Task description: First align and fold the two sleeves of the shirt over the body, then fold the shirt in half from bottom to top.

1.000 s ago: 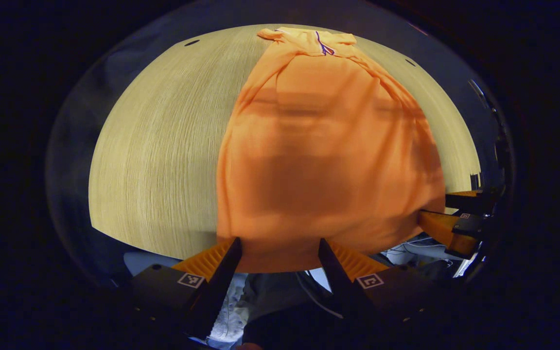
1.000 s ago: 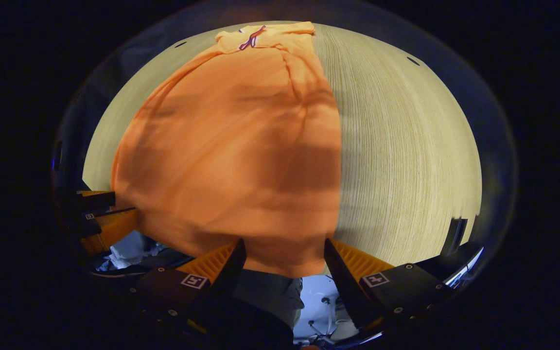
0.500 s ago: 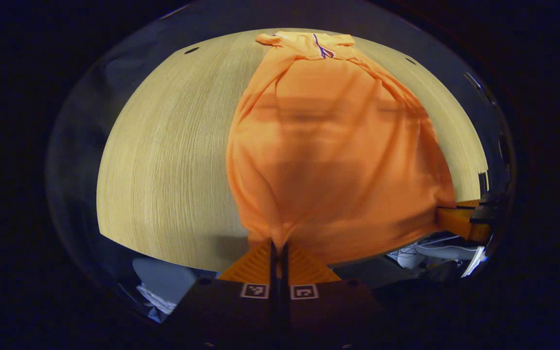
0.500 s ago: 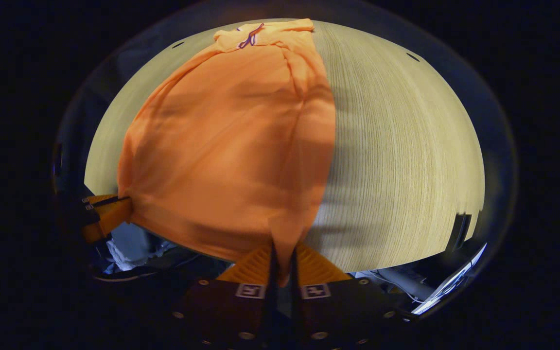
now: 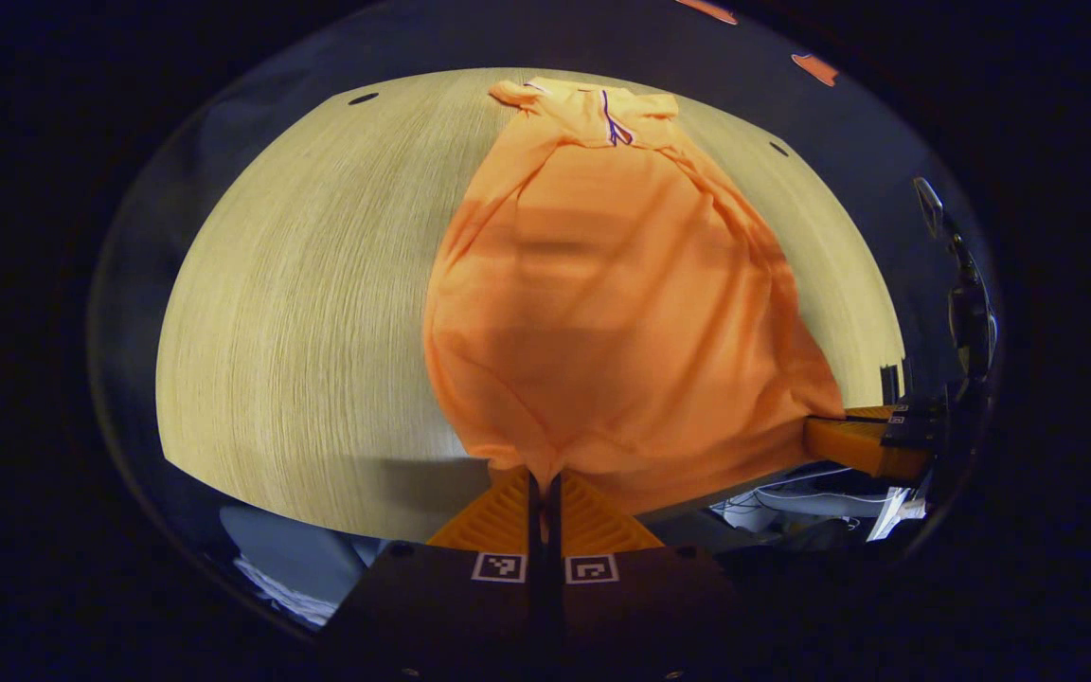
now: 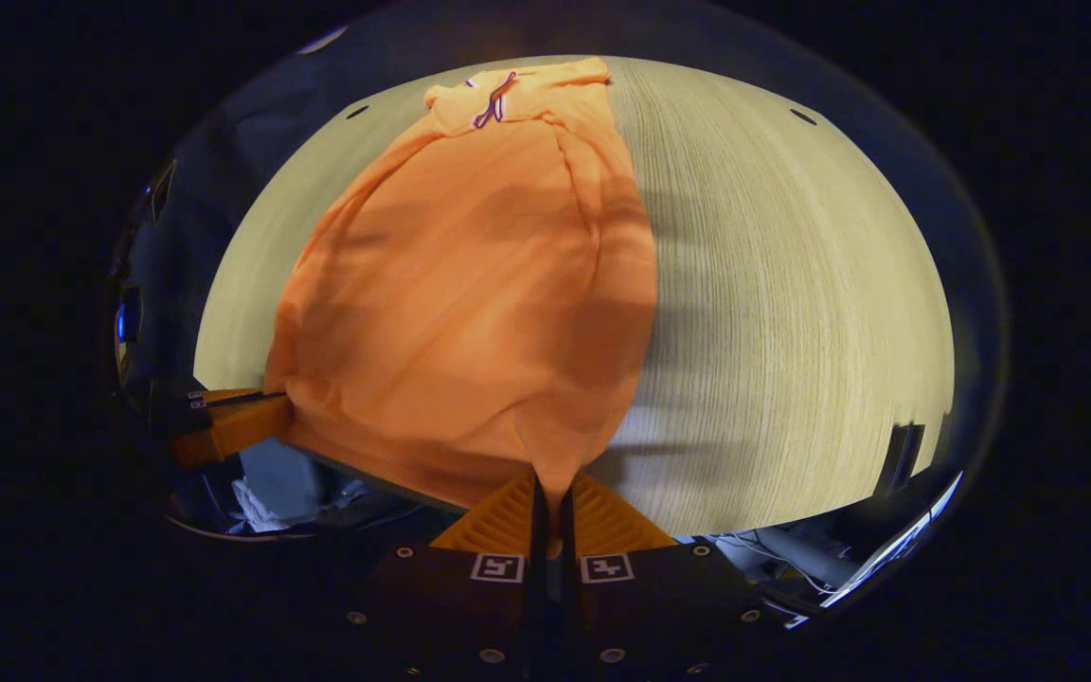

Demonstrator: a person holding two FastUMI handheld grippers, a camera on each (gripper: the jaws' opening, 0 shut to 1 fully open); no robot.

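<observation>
On the pale wood-grain surface (image 5: pixel 299 322) an orange shirt (image 5: pixel 612 303) lies lengthwise, its collar end at the far edge and its hem at the near edge. A thin dark stripe (image 5: pixel 610 123) runs down the neck opening at the far end. The cloth narrows toward the collar, with long creases running down both sides of the body, and soft shadow bands cross it.

In the left gripper view, the left gripper (image 5: pixel 544 485) is clenched on the near left corner of the hem; its two fingers are pressed together with the cloth pinched between them, and the fabric gathers into folds that rise from that point. Far to the right in the same view, the right gripper (image 5: pixel 849 431) grips the other hem corner, just off the near edge of the surface.

In the right gripper view, the right gripper (image 6: pixel 550 493) is likewise clamped on the near right corner of the hem, the fabric bunching into a peak between its closed fingers. The left gripper (image 6: pixel 252 412) shows at the left of that view, meeting the opposite corner. Between the two corners the hem sags along the near edge, partly hanging past it. The surface to either side of the shirt is bare wood grain.
</observation>
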